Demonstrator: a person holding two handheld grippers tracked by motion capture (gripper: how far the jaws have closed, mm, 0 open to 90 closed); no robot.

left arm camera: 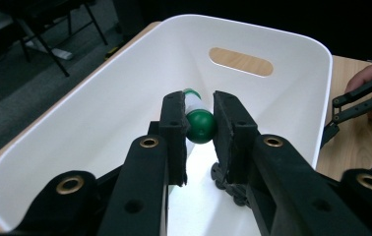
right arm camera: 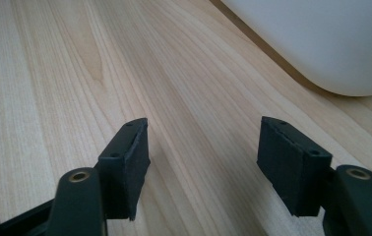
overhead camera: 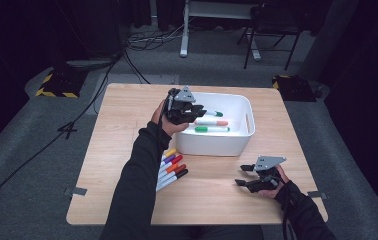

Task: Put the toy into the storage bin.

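- High view: we find the left gripper [overhead camera: 195, 111] at upper centre of the frame, held over the near-left part of the white bin [overhead camera: 242, 107], which stands on the table [overhead camera: 127, 105].
- Left gripper view: its jaws are clamped on a green marker [left arm camera: 200, 125], seen end-on at frame centre, the round green end toward the camera. The marker hangs above the bin floor, inside the walls. We judge this a carry-and-drop posture: the marker is held over open floor so it can fall clear of the rim.
- Two markers already lie in the bin in the high view: a red-capped one [overhead camera: 211, 122] and a green-capped one [overhead camera: 212, 129], side by side and roughly parallel. A further green tip [overhead camera: 216, 113] shows just above them beside the left gripper; we take it for the held marker.
- Loose markers [overhead camera: 172, 167] remain fanned out on the table, lower left of the bin, partly behind the left sleeve. In our judgement the sorting is under way, with most of the lot still to move.
- The right gripper [overhead camera: 245, 175] rests at lower right of the high view, near the bin's front corner. In the right gripper view its jaws stand apart with nothing between them, only bare wood beneath. We read it as parked, kept out of the left arm's path.
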